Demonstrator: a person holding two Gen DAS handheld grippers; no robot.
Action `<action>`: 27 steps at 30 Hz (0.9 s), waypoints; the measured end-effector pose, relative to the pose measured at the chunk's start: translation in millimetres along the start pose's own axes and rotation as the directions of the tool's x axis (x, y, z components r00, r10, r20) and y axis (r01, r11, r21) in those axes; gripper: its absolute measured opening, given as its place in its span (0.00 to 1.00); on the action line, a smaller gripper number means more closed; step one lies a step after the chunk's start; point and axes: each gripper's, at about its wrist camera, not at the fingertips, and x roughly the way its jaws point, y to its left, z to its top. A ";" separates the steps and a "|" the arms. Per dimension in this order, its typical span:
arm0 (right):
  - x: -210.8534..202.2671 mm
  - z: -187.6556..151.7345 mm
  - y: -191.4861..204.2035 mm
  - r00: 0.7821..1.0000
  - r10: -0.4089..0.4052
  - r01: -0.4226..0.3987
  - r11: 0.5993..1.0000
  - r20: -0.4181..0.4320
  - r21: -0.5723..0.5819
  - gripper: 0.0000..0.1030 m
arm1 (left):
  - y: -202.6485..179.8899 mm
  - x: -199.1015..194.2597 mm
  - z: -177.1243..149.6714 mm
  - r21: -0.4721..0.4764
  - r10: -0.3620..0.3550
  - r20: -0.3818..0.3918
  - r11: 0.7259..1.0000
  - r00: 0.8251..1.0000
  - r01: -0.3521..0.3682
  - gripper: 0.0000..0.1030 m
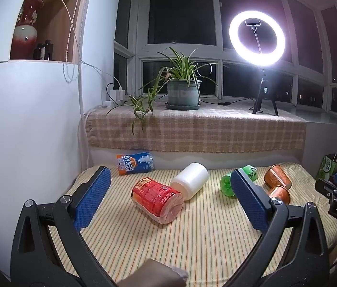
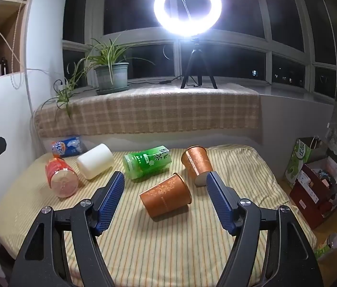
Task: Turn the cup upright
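Right gripper (image 2: 165,195): released, jaws spread wide, hovering framed on the nearer copper-brown paper cup (image 2: 166,197), apparently lined up for grasping. Cup lies on its side mid-worktop (image 2: 252,167). Left gripper (image 1: 171,198): released, over the red-labelled plastic jar (image 1: 156,197) near the left edge.

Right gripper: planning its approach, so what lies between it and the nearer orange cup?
In the right wrist view, only bare striped cloth lies between the open right gripper and the nearer orange cup.
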 end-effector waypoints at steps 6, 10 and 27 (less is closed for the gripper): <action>-2.7 2.0 6.0 1.000 0.009 -0.009 1.000 -0.004 0.004 0.68 | -0.7 -0.4 0.3 0.018 0.005 -0.005 1.000 1.000 -0.005 0.99; -2.1 4.0 -5.4 1.000 0.007 -0.007 1.000 -0.002 0.008 0.68 | -0.9 -0.8 0.3 0.015 0.003 -0.004 1.000 1.000 -0.003 0.99; -7.2 6.9 -3.3 1.000 -0.013 0.012 1.000 0.009 0.027 0.69 | 1.3 -6.8 8.1 0.015 -0.002 0.019 1.000 1.000 0.001 0.99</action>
